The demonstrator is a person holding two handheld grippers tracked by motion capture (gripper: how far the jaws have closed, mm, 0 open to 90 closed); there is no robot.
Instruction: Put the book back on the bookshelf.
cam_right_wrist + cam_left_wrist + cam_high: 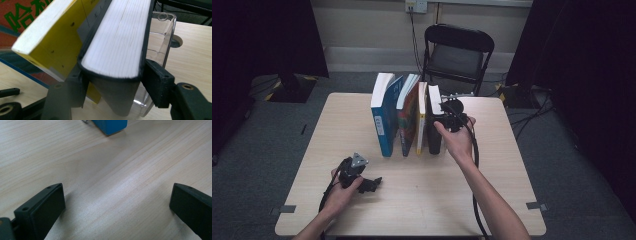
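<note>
High view: on the pale wooden worktop (422, 200) four books stand upright in a row toward the far edge, at about twelve o'clock from the middle. From nine o'clock to three o'clock they run: a blue book (384, 117), a red-and-green book (408, 117), a thin yellow book (421, 120) and a black book (433, 120). The right hand-held gripper (447, 116) sits at the top corner of the black book, at its three o'clock side, with the person's right hand (459, 140) just behind it. The left hand-held gripper (371, 184) lies low over the worktop at about seven o'clock from the books, well apart from them, held in the left hand (339, 192). A black folding chair (457, 55) stands beyond the worktop.

Left gripper view: the left hand-held gripper (117, 207) stands wide open, its jaws far apart above bare wood with nothing between them. A corner of the blue book (111, 126) shows at twelve o'clock.

Right gripper view: the right hand-held gripper (113, 82) straddles the black book (117, 42), one jaw on each cover, at or just beside them; whether they press I cannot tell. The yellow book (55, 42) leans against the black one at nine o'clock. A clear plastic bookend (160, 42) stands just beside it at three o'clock.
</note>
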